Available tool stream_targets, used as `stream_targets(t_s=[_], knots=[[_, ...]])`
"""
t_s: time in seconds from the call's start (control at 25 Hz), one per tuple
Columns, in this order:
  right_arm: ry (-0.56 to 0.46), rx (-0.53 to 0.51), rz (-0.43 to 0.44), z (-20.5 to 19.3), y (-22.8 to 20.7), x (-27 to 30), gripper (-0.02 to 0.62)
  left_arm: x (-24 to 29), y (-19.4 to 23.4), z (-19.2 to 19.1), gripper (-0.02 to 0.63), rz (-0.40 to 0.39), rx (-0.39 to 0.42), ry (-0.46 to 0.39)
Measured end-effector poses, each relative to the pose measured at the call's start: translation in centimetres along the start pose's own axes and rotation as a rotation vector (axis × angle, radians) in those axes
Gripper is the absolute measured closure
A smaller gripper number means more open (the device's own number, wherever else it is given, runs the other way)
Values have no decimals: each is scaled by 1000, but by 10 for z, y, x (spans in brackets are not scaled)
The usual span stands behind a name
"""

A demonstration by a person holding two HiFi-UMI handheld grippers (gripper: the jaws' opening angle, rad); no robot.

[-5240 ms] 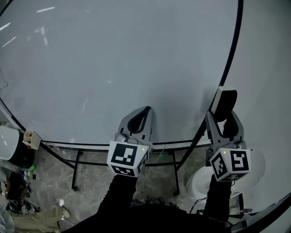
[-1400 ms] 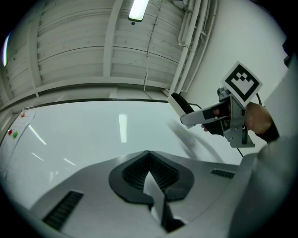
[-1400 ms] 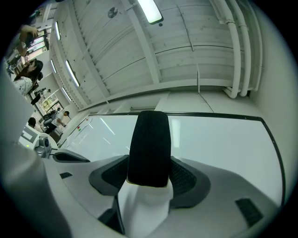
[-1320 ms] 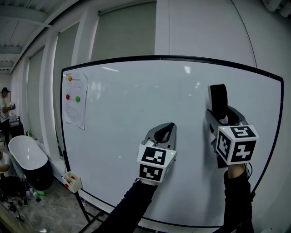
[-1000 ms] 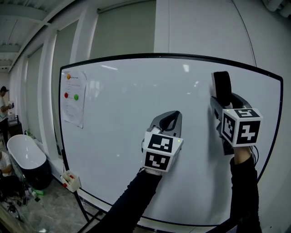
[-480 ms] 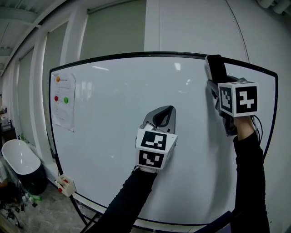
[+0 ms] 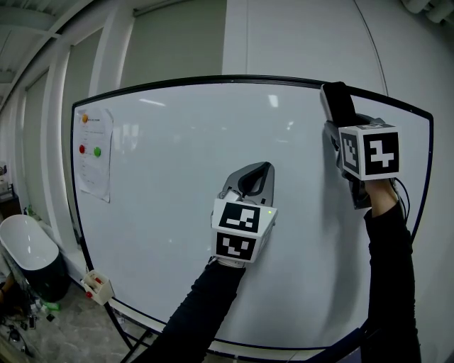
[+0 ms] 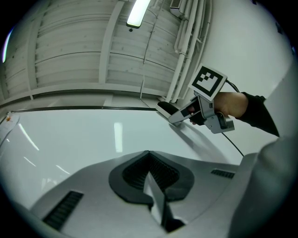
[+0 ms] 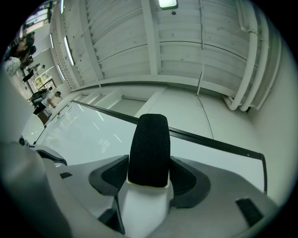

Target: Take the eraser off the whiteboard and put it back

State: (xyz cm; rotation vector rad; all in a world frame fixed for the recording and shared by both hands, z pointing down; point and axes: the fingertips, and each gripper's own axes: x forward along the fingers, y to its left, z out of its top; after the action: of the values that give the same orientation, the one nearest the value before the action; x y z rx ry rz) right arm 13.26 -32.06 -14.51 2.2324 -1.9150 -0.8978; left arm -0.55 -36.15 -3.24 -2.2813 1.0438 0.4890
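Right gripper (image 7: 343, 122) clamped the eraser (image 7: 335, 99) at the whiteboard's (image 7: 163, 177) top right corner, left gripper (image 7: 255, 177) shut and empty mid-board; risk: if released before its face seated flat, the eraser would likely fall.

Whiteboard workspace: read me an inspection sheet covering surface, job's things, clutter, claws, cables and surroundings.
Surface: whiteboard, no writing seen.
Job's things: eraser, near the board's top right corner; contact with the board unclear.
Clutter: paper sheet at the board's left edge; small box at its lower left corner.
Claws: right claw shut on the eraser; left claw shut, empty, before the board's middle.
Cables: one cable trailing from the right claw.
Surroundings: white tub on the floor, left; ceiling lamp.
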Motion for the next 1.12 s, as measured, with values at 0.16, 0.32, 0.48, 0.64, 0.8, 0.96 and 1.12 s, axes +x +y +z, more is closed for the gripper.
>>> stream_targets(t_s=[0.16, 0.32, 0.48, 0.64, 0.8, 0.96, 1.12], knots=[[-12, 4, 33, -2, 4, 1, 318, 1, -1, 0, 600, 0, -5, 2], [-31, 27, 57, -1, 5, 0, 316, 0, -1, -1, 600, 4, -5, 8], [-78, 43, 67, 4, 7, -4, 290, -3, 0, 1, 600, 11, -5, 7], [-127, 65, 65, 6, 8, -17, 290, -7, 2, -1, 600, 12, -12, 3], [-152, 87, 85, -2, 11, -40, 290, -11, -3, -5, 600, 10, -33, 5], [-162, 132, 133, -23, 17, -65, 291, -15, -11, -9, 600, 3, -51, 3], [-162, 89, 95, -48, 19, -82, 295, -20, -20, -8, 600, 6, -62, 2]])
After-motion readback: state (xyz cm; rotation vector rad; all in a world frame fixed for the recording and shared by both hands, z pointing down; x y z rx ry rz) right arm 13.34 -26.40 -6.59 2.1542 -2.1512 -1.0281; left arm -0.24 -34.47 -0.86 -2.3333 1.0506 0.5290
